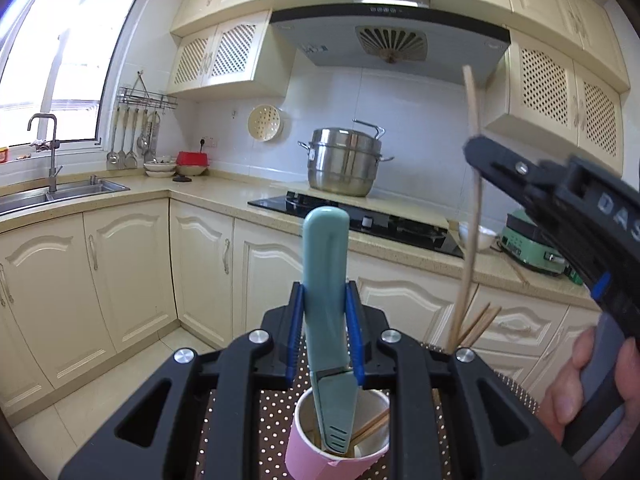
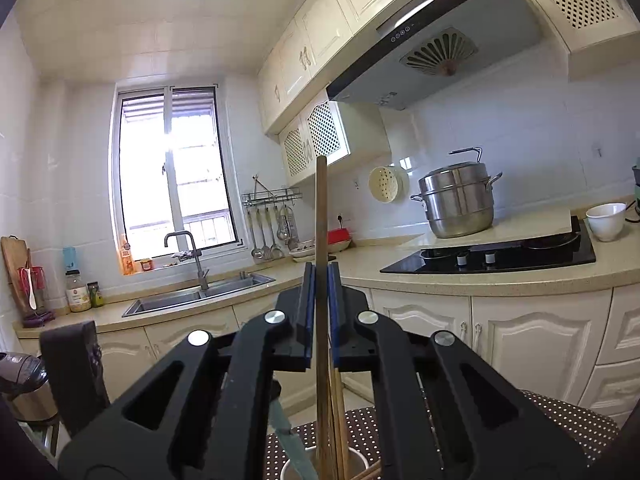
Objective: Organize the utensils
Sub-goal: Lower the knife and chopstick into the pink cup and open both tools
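The left gripper (image 1: pixel 325 312) is clamped on a teal knife (image 1: pixel 326 280): its blue pads press either side of the teal handle, which stands nearly upright and rises above the fingertips. Below the jaws the sheathed teal blade runs down into a pink paper cup (image 1: pixel 308 446), its tip resting inside against the cup's white inner wall. Several wooden chopsticks (image 1: pixel 370 426) lie slanted in that same cup, just beside the blade. The cup stands on a dark polka-dot cloth (image 1: pixel 276 412) directly under the gripper.

The right gripper (image 2: pixel 321 280) is closed tight on a single wooden chopstick (image 2: pixel 321 216), held upright between the blue pads; the stick reaches well above the fingertips and continues down below them towards a white-rimmed cup (image 2: pixel 360 458) at the bottom edge of the right wrist view. More chopsticks and a teal blade (image 2: pixel 292 448) show at that cup's mouth, though how far the held stick enters it cannot be told. In the left wrist view this right gripper (image 1: pixel 476 148) comes in from the right with a hand (image 1: pixel 580 384) round its grey grip, and the held chopstick (image 1: pixel 474 208) slants down behind the left gripper's frame, near a few loose stick ends.

Beyond lie a beige countertop (image 1: pixel 208 190), a black cooktop (image 1: pixel 360 216) with a steel steamer pot (image 1: pixel 344 162) behind it, a sink (image 1: pixel 60 190) under the window, and a white bowl (image 2: pixel 606 220) beside the cooktop
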Motion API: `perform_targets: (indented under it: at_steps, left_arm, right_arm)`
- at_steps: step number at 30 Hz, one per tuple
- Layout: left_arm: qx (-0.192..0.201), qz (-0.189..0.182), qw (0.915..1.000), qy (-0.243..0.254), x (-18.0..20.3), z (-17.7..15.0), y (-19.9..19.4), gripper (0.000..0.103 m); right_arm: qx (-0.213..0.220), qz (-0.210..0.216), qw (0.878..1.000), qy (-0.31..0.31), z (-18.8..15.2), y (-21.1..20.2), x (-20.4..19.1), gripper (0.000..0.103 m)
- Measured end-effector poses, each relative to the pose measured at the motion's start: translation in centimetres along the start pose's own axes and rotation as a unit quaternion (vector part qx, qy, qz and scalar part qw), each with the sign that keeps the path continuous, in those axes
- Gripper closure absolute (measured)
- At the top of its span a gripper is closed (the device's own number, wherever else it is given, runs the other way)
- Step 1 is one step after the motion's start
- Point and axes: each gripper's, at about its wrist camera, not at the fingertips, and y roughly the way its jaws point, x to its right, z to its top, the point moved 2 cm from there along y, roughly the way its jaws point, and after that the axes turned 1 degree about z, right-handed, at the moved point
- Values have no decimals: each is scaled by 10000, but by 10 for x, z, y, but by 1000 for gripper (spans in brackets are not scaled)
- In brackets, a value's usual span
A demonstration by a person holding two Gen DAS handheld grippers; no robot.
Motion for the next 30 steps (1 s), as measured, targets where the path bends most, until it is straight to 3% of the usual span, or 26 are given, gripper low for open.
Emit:
perform_targets:
  at_steps: [8,11,22,30]
  left_arm:
    - [-129,-107,9998,-82,-8,-11,0,80]
    - [-51,-138,9998,-162,-11,-8,-7,70]
    - [120,338,9991,-204,-26,-2,-49,64]
    - [30,538,9980,-319,-49,-4,-65,64]
  right_arm:
    - [18,-147,9999,-12,-22,16,4,96]
    - [37,-125,9999,-72,-22,13,2,96]
    - [71,-133,9998,-152,-22,12,-3,96]
    - [-340,-157,9987,-360,-52,16,-11,96]
